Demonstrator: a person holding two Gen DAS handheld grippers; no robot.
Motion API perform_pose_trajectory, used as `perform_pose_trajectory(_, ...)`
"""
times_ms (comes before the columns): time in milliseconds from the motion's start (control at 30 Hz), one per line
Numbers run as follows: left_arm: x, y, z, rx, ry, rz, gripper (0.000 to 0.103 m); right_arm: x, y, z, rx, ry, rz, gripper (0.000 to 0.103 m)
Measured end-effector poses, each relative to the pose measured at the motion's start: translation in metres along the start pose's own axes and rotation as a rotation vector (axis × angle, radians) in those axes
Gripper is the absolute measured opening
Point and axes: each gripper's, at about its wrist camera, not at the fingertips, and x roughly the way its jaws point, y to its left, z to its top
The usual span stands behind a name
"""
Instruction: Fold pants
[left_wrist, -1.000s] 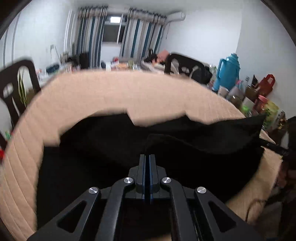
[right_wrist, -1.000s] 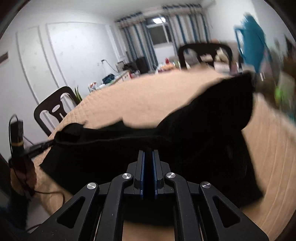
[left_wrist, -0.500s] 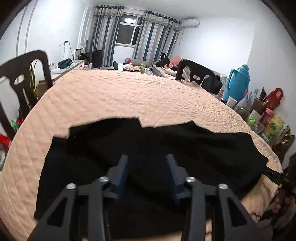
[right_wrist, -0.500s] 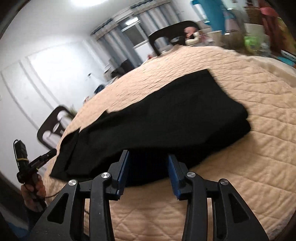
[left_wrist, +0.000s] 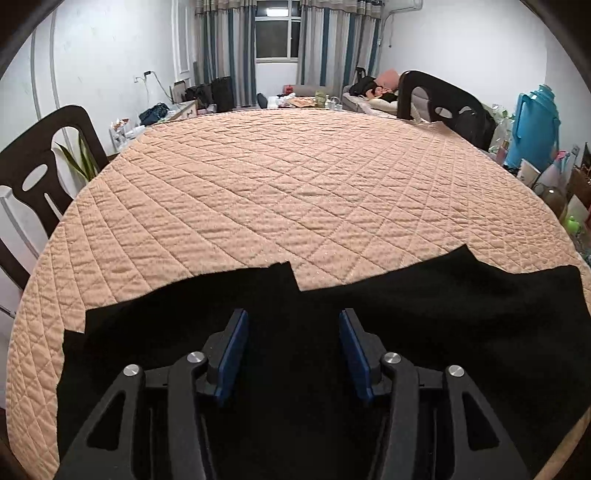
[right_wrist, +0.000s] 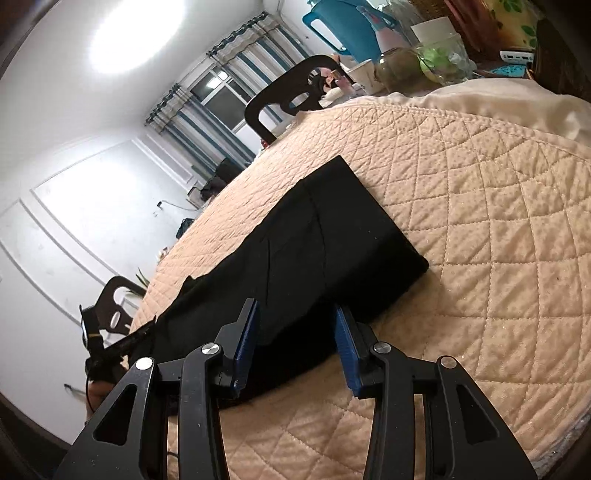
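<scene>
Black pants (left_wrist: 424, 317) lie flat, folded lengthwise, along the near edge of a round table with a quilted peach cover (left_wrist: 295, 177). My left gripper (left_wrist: 291, 325) is open and empty, hovering over the middle of the pants. My right gripper (right_wrist: 295, 321) is open and empty, over the near edge of the pants (right_wrist: 332, 240) close to their right end. The left gripper (right_wrist: 110, 347) also shows at the far left in the right wrist view.
Dark chairs stand at the table's left (left_wrist: 33, 173) and far right (left_wrist: 443, 103). A blue thermos (left_wrist: 532, 125), jars and bags crowd a side surface to the right. A sofa and clutter lie beyond the table.
Both grippers were shut on the pants a second ago, holding the fabric up. They have opened, let the pants drop flat on the table, and drawn back.
</scene>
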Motion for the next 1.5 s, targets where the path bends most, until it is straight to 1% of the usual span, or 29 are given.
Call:
perform_pose_trajectory(33,0.0,0.001,0.001,0.0,0.0,0.016,0.03,0.001,0.0,0.0,0.001,-0.003,-0.002,0.041)
perform_pose_trajectory(100,-0.001,0.006,0.003,-0.015,0.003,-0.008,0.01,0.004,-0.002,0.002,0.014,0.001,-0.003,0.041)
perform_pose_trajectory(167,-0.005,0.011,0.005,-0.022,-0.006,-0.004,0.008,0.006,-0.004,0.004,0.026,0.001,0.001,0.041)
perform_pose_trajectory(233,-0.016,0.023,0.002,-0.057,-0.033,-0.037,0.007,0.007,-0.005,0.005,0.03,-0.003,-0.001,0.041)
perform_pose_trajectory(333,-0.059,0.049,-0.013,-0.126,-0.139,-0.094,0.007,0.006,-0.006,0.006,0.036,-0.004,-0.002,0.041)
perform_pose_trajectory(367,-0.079,0.061,-0.024,-0.156,-0.184,-0.112,0.007,0.005,-0.006,0.006,0.039,-0.007,-0.001,0.041)
perform_pose_trajectory(467,-0.125,0.094,-0.056,-0.239,-0.273,-0.134,0.007,0.004,-0.007,0.007,0.039,-0.011,-0.001,0.041)
perform_pose_trajectory(500,-0.137,0.106,-0.07,-0.273,-0.29,-0.137,0.007,0.005,-0.007,0.007,0.039,-0.011,-0.003,0.041)
perform_pose_trajectory(567,-0.145,0.127,-0.092,-0.341,-0.286,-0.148,0.008,0.004,-0.008,0.006,0.042,-0.014,-0.007,0.041)
perform_pose_trajectory(667,-0.136,0.151,-0.113,-0.441,-0.244,-0.178,0.008,0.005,-0.006,0.006,0.047,-0.018,-0.02,0.041)
perform_pose_trajectory(733,-0.125,0.161,-0.122,-0.512,-0.22,-0.213,0.008,0.005,-0.005,0.006,0.051,-0.021,-0.028,0.041)
perform_pose_trajectory(767,-0.123,0.164,-0.125,-0.536,-0.211,-0.233,0.012,0.005,-0.004,0.007,0.049,-0.021,-0.032,0.041)
perform_pose_trajectory(800,-0.116,0.163,-0.127,-0.556,-0.197,-0.253,0.025,0.005,-0.004,0.007,0.047,-0.02,-0.036,0.041)
perform_pose_trajectory(833,-0.113,0.163,-0.127,-0.563,-0.189,-0.277,0.033,0.005,-0.003,0.007,0.045,-0.019,-0.04,0.041)
perform_pose_trajectory(867,-0.11,0.162,-0.128,-0.57,-0.191,-0.303,0.043,0.005,-0.004,0.007,0.046,-0.019,-0.04,0.041)
perform_pose_trajectory(900,-0.11,0.16,-0.129,-0.569,-0.194,-0.307,0.044,0.005,-0.004,0.008,0.047,-0.02,-0.038,0.041)
perform_pose_trajectory(967,-0.109,0.158,-0.128,-0.56,-0.197,-0.289,0.044,0.004,-0.005,0.008,0.054,-0.025,-0.035,0.041)
perform_pose_trajectory(1067,-0.109,0.155,-0.128,-0.586,-0.198,-0.27,0.044,0.003,-0.005,0.01,0.057,-0.038,-0.039,0.041)
perform_pose_trajectory(1133,-0.111,0.155,-0.13,-0.58,-0.197,-0.252,0.044,0.002,-0.006,0.011,0.057,-0.049,-0.04,0.041)
perform_pose_trajectory(1167,-0.111,0.154,-0.13,-0.573,-0.196,-0.243,0.044,0.001,-0.006,0.012,0.051,-0.055,-0.057,0.041)
perform_pose_trajectory(1267,-0.109,0.152,-0.125,-0.57,-0.188,-0.203,0.044,0.001,-0.011,0.015,0.062,-0.055,-0.063,0.041)
perform_pose_trajectory(1433,-0.114,0.148,-0.127,-0.586,-0.187,-0.173,0.044,0.0,-0.011,0.016,0.054,-0.058,-0.069,0.041)
perform_pose_trajectory(1467,-0.115,0.148,-0.129,-0.588,-0.185,-0.165,0.044,0.001,-0.01,0.016,0.048,-0.058,-0.07,0.041)
perform_pose_trajectory(1500,-0.117,0.148,-0.13,-0.595,-0.184,-0.157,0.044,0.001,-0.01,0.016,0.04,-0.062,-0.08,0.034)
